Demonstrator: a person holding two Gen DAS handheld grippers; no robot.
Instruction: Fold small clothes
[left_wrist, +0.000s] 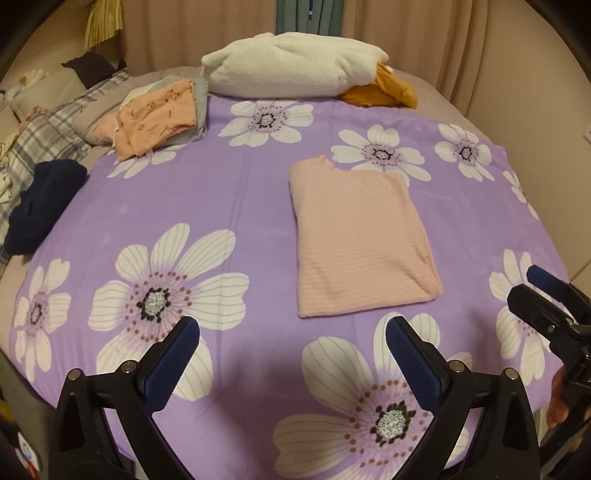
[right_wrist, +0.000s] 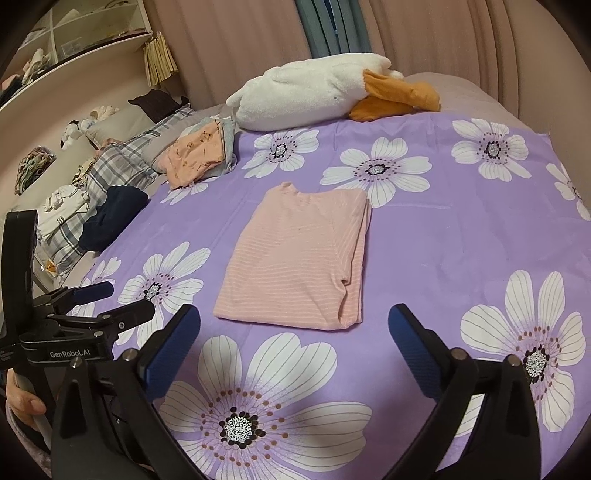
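A pink striped garment (left_wrist: 358, 236) lies folded into a flat rectangle on the purple flowered bedspread (left_wrist: 240, 192); it also shows in the right wrist view (right_wrist: 299, 254). My left gripper (left_wrist: 291, 332) is open and empty, held above the spread just short of the garment's near edge. My right gripper (right_wrist: 293, 321) is open and empty, also just short of that edge. The right gripper shows at the right edge of the left wrist view (left_wrist: 543, 291), and the left gripper shows at the left of the right wrist view (right_wrist: 110, 299).
A stack of folded peach and grey clothes (left_wrist: 162, 114) sits at the far left of the spread. A white and orange plush toy (left_wrist: 306, 66) lies at the back. A dark navy garment (left_wrist: 44, 203) and plaid bedding (left_wrist: 48, 133) lie left. Shelves (right_wrist: 66, 44) stand far left.
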